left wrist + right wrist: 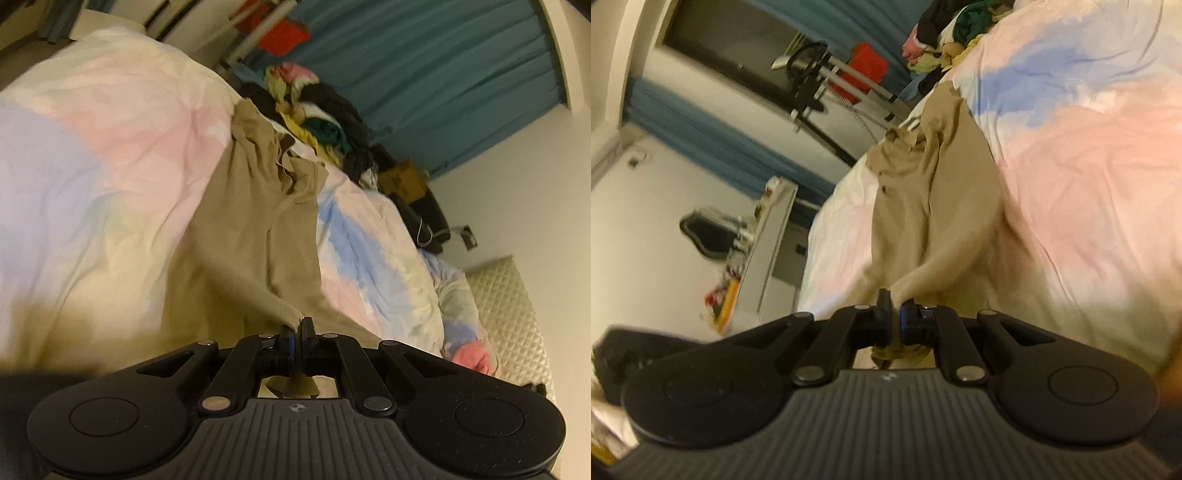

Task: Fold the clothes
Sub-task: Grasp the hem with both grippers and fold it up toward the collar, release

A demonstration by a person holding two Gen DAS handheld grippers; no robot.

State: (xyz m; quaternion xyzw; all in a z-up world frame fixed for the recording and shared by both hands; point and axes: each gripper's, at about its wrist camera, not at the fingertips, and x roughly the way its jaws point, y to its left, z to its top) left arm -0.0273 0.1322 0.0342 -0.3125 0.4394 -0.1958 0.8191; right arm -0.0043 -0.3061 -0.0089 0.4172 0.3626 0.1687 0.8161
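Khaki shirt lies stretched lengthwise on a pastel patchwork duvet covering the bed, collar end bunched at the far side, near end lifted off the bedding by both grippers. Teal curtain hangs behind. Heap of mixed clothing sits on the duvet beyond the shirt's collar, close to it. Left gripper has its jaws pressed together on a fold of the shirt's near edge, cloth showing behind the jaws. Right gripper likewise pinches the shirt, fabric drawn taut from its jaws.
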